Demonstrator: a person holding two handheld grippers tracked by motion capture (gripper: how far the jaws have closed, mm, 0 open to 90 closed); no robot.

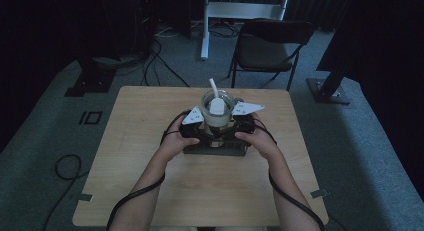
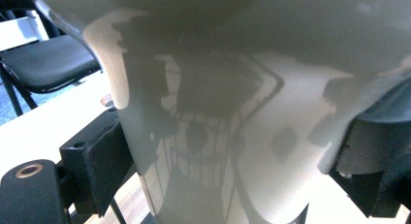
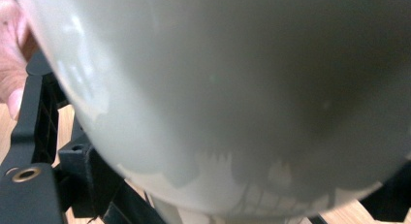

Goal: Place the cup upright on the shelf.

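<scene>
A white, glossy round vessel point(image 1: 217, 111) stands on a dark stand point(image 1: 215, 147) at the middle of the wooden table point(image 1: 145, 156). A white stick point(image 1: 213, 86) rises from its mouth. My left gripper point(image 1: 201, 127) comes at it from the left and my right gripper point(image 1: 234, 126) from the right. In the left gripper view the vessel point(image 2: 218, 112) narrows downward and both black jaws press its sides, so the left gripper point(image 2: 232, 161) is shut on it. In the right gripper view the bowl's bulge point(image 3: 232, 88) sits between the jaws of the right gripper point(image 3: 232, 197), which lie against its lower part.
A black folding chair point(image 1: 270, 46) stands beyond the table's far edge, with a white frame leg point(image 1: 205, 36) to its left. Cables trail on the grey carpet at the left point(image 1: 67, 166). Bare tabletop lies on all sides of the stand.
</scene>
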